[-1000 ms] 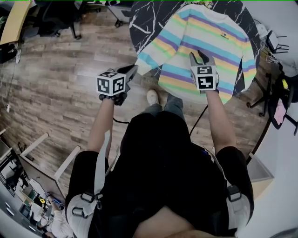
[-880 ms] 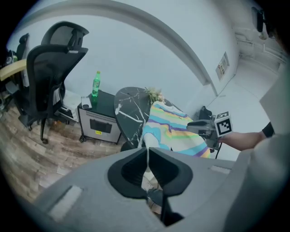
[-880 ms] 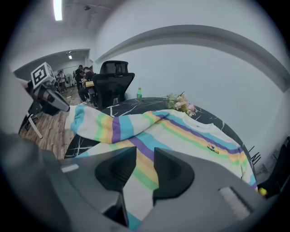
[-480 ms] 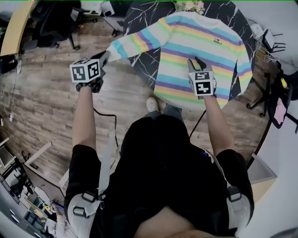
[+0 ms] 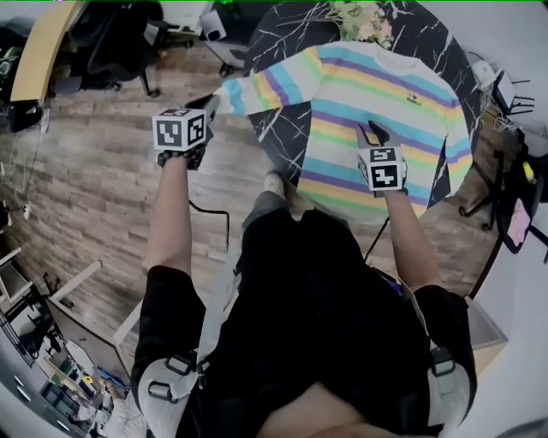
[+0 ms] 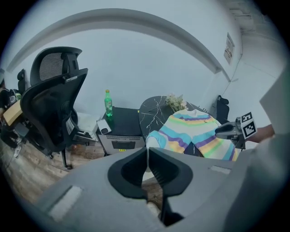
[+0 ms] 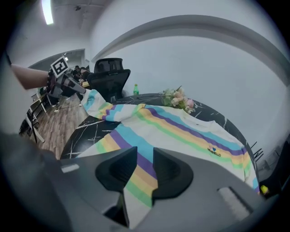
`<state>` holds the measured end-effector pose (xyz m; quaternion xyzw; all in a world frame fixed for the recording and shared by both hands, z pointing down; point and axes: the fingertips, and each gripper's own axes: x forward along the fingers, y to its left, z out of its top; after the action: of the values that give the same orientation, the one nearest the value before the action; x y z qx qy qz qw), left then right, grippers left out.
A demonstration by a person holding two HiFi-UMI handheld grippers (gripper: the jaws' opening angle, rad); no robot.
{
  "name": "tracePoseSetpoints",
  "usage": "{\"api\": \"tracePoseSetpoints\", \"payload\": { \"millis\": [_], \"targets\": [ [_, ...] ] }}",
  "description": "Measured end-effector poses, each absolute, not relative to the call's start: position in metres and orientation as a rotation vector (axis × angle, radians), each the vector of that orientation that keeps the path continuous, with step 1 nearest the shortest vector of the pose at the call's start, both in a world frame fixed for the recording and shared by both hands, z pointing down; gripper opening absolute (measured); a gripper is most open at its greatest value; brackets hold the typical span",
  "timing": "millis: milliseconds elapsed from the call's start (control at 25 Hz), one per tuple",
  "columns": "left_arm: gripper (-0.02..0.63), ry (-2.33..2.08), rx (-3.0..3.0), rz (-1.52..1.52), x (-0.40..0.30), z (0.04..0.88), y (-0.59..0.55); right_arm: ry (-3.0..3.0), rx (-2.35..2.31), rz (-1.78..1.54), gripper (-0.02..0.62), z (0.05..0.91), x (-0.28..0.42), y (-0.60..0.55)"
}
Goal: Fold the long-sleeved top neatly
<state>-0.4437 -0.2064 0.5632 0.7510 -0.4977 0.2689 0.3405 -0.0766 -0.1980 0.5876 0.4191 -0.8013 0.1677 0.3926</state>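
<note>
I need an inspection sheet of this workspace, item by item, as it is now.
Surface: round black marble table, partly covered.
Job's things: striped top spread on it, one sleeve pulled out past the table edge.
Clutter: flowers at the far rim.
Grippers: left gripper shut on the sleeve; right gripper jaws apart, just been closing, hem fabric between them.
Cables: black cable on the floor.
Surroundings: wooden floor, office chair.

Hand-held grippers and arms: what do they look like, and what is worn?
The left hand-held gripper and right hand-held gripper each have a grey body, dark jaws and a white cube with black square markers. The person wears a black short-sleeved top and grey shoulder straps.
</note>
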Motion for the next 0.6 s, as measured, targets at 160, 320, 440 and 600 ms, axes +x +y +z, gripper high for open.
{"api": "tracePoseSetpoints", "payload": {
  "millis": [160, 320, 440, 600],
  "targets": [
    [0.02, -1.278, 1.972, 0.72, -0.468, 0.566, -0.214, -2.021, 1.076, 0.399, 0.117, 0.595, -0.117, -0.206],
    [0.02, -1.24, 1.999, 0.779, -0.494, 0.568, -0.217, -2.01, 1.132, 0.409, 0.117, 0.599, -0.161, -0.217],
    [0.021, -1.196, 2.034, 0.808, -0.504, 0.571, -0.221, -2.004, 1.154, 0.43, 0.114, 0.597, -0.185, -0.225],
    [0.021, -1.133, 2.065, 0.813, -0.508, 0.576, -0.229, -1.998, 1.175, 0.438, 0.114, 0.597, -0.202, -0.23]
  ]
}}
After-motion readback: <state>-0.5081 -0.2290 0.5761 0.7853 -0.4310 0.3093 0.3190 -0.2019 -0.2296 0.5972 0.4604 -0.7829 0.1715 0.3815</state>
